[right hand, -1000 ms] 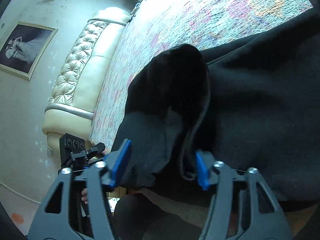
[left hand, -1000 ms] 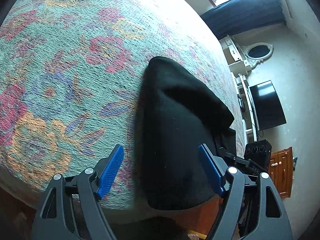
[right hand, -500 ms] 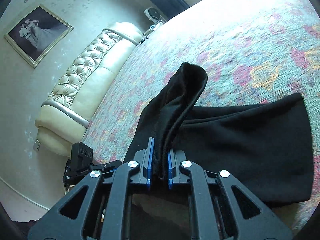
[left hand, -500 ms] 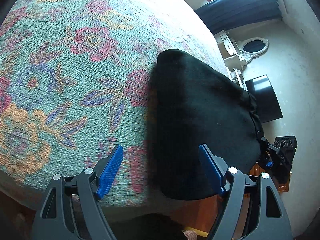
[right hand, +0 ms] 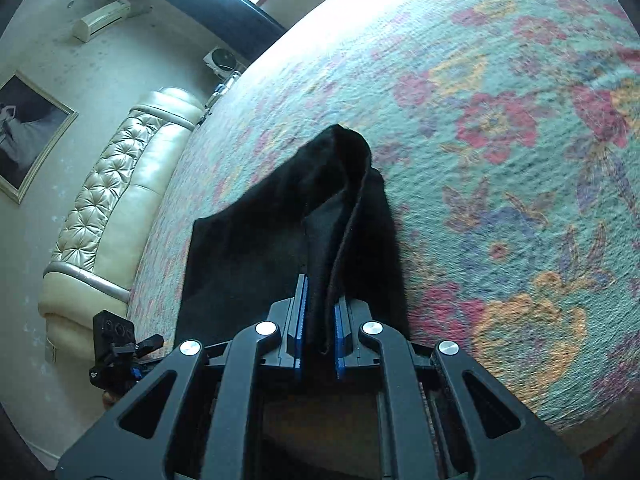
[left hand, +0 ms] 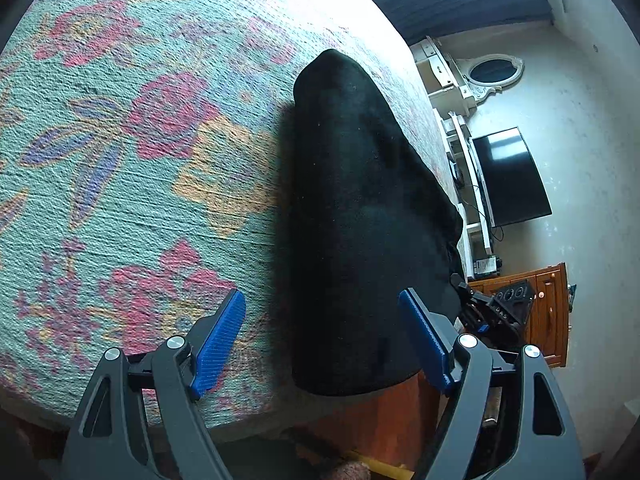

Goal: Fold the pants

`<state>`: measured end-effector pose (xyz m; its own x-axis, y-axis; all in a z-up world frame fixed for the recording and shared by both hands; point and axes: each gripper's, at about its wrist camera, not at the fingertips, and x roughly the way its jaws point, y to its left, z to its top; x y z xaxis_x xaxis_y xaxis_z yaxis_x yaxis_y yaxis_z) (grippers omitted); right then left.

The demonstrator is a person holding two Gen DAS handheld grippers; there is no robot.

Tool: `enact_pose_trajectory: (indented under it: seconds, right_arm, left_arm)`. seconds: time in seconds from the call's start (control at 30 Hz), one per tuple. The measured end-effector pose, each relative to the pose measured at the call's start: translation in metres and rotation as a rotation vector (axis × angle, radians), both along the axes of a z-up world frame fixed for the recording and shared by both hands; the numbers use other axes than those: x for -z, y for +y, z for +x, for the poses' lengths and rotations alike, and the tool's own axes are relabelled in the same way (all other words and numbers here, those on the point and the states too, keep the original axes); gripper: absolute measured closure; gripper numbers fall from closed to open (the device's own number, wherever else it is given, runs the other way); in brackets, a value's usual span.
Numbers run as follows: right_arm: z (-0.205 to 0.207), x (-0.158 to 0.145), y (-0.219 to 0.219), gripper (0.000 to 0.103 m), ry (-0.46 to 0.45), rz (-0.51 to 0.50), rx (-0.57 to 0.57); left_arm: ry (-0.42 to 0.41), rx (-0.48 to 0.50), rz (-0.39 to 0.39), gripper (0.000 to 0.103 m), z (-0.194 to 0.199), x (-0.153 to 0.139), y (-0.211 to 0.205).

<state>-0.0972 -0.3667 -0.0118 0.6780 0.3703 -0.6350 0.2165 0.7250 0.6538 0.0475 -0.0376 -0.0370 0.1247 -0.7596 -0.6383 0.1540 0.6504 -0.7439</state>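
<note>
— Jaws first, please: what is new with them?

— The right gripper (right hand: 318, 344) is now closed on the black pants (right hand: 280, 232). One second ago its blue pads stood apart around a bunch of the cloth; half a second ago they were already pressed on it, and they stay pressed. The pinched edge runs up from the pads as a narrow ridge and is lifted off the bed (right hand: 500, 80).

— And the other one?

— The left gripper (left hand: 320, 340) is wide open, as before, and holds nothing. The near end of the pants lies between its two pads, but neither pad touches the cloth.

— What does this mean for the fold?

— I judge that one side is secured and a fold is being started; the left side is not yet gripped.

— How do the pants look, from near to far?

— In the left wrist view, the near end hangs a little over the bed edge, smooth and rounded. Further on, the cloth lies flat as a long dark strip on the floral cover and narrows to a rounded end. It seems already doubled lengthwise, though the black fabric hides the layers, so I am not sure. The pants have also shifted in this view since a second ago.
</note>
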Motion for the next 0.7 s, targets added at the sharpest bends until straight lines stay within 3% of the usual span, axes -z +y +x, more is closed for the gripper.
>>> enact_pose_trajectory:
  seconds: [0.17, 0.27, 0.3, 0.33, 0.4, 0.57, 0.7]
  right_arm:
    - [-0.006, 0.028, -0.019, 0.092, -0.001, 0.139, 0.015]
    - [-0.012, 0.033, -0.028, 0.085, -0.019, 0.208, 0.036]
    - [-0.016, 0.033, -0.033, 0.073, -0.031, 0.237, 0.048]
    - [-0.021, 0.033, -0.038, 0.048, -0.036, 0.248, 0.069]
    - [-0.032, 0.033, -0.047, 0.028, -0.055, 0.249, 0.114]
    - [-0.040, 0.057, -0.046, 0.028, -0.039, 0.347, 0.095]
    - [-0.031, 0.057, -0.024, 0.025, -0.040, 0.319, 0.031]
  left_arm:
    - [0.014, -0.007, -0.011, 0.026, -0.001, 0.008, -0.005]
    - [0.011, -0.009, -0.024, 0.025, -0.001, 0.011, -0.003]
    - [0.010, -0.011, -0.027, 0.025, -0.001, 0.012, -0.003]
    - [0.009, -0.015, -0.031, 0.025, -0.001, 0.013, -0.003]
    - [0.005, -0.023, -0.047, 0.025, -0.002, 0.014, -0.001]
    - [-0.008, -0.032, -0.060, 0.023, -0.003, 0.014, -0.004]
    - [-0.027, -0.027, -0.062, 0.022, -0.004, 0.011, -0.005]
